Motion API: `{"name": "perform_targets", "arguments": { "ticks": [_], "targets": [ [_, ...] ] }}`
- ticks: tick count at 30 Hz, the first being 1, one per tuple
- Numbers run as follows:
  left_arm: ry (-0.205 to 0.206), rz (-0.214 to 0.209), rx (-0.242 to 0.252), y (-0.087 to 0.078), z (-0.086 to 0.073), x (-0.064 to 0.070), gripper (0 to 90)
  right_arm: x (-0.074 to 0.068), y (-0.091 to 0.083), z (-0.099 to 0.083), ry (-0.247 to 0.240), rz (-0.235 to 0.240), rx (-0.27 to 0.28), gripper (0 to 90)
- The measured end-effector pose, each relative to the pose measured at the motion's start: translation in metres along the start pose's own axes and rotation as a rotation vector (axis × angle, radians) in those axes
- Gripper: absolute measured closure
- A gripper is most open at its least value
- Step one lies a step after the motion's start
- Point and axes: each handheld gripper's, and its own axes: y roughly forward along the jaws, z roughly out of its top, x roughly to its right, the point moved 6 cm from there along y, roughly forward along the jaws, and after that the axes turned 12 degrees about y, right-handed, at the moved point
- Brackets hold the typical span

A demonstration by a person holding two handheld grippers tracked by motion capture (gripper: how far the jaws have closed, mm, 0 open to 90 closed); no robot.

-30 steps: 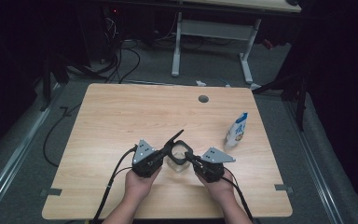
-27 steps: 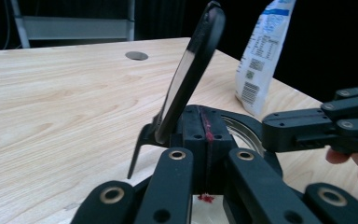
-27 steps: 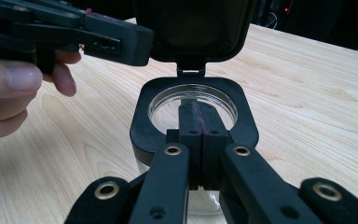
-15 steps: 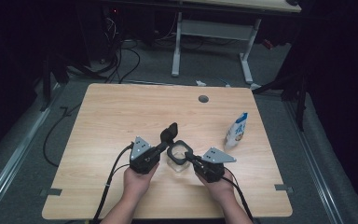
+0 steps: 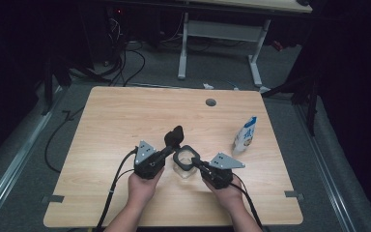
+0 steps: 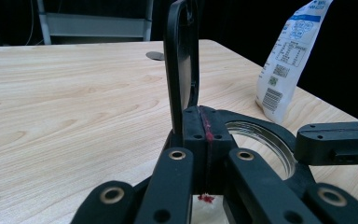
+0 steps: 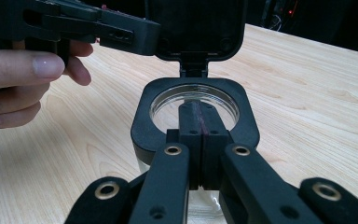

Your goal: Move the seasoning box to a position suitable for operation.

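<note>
Jar (image 5: 185, 164) lid up | wooden table (image 5: 125, 121) | dark room, cabled floor (image 5: 125, 63)

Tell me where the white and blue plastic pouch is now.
In the high view, the white and blue plastic pouch stands on the right side of the wooden table, beyond the right tool.

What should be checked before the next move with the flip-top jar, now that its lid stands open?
1. Lid raised clear of the jar mouth: ok, it stands about upright on its hinge.
2. Left hand-held gripper shut on the lid: ok, jaws pressed together at the lid's edge.
3. Right hand-held gripper steadying the black collar: ok, jaws shut on its near rim.
4. Jar standing on the table: ok.
5. Jar contents: cannot tell.
6. White pouch clear of the work: ok, it stands apart to the right.
</note>
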Motion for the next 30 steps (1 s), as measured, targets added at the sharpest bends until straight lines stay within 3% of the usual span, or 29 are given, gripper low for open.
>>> {"name": "perform_targets", "arguments": {
  "ticks": [11,18,24,30],
  "targets": [
    [0.023,-0.004,-0.006,-0.003,0.000,0.002,89.9,0.000,0.000,0.001,0.009,0.004,-0.008,88.8],
    [0.095,0.007,-0.030,-0.012,-0.004,0.005,88.5,0.002,-0.009,0.007,0.017,0.001,0.024,87.4],
    [0.120,0.010,-0.074,-0.022,-0.020,-0.001,85.4,0.015,-0.016,0.006,0.029,-0.045,0.033,84.8],
    [0.132,0.022,-0.157,-0.031,-0.044,-0.018,79.6,0.033,-0.024,0.002,0.050,-0.103,0.031,80.3]
  ]
}}
